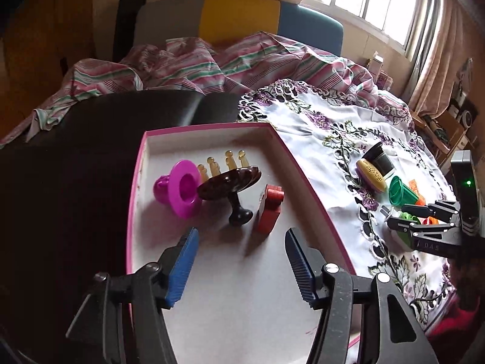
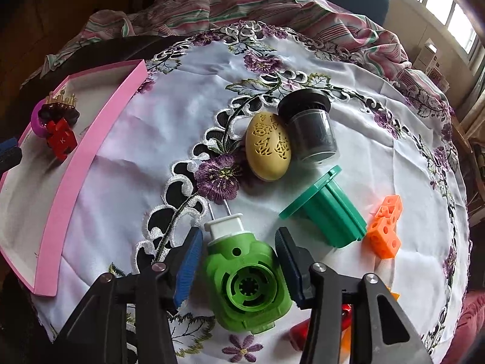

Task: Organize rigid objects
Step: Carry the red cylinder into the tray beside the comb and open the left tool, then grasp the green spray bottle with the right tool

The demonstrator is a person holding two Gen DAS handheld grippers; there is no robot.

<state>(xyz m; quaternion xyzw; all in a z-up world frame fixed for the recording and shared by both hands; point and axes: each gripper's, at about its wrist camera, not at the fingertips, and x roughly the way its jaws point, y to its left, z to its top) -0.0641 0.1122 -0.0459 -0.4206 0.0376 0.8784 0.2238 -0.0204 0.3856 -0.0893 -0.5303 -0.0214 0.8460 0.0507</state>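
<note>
A pink-rimmed white tray holds a magenta cup, a dark brown massager with amber prongs and a red block. My left gripper is open and empty above the tray's near part. My right gripper is open, with its jaws on either side of a green plastic device with a white plug. I cannot tell if the pads touch it. On the cloth lie a yellow carved egg, a black jar, a teal funnel piece and orange cubes.
A white embroidered floral tablecloth covers the table. A black surface lies left of the tray. A striped bedsheet and coloured cushions are behind. A red object lies under the right gripper. A window is at right.
</note>
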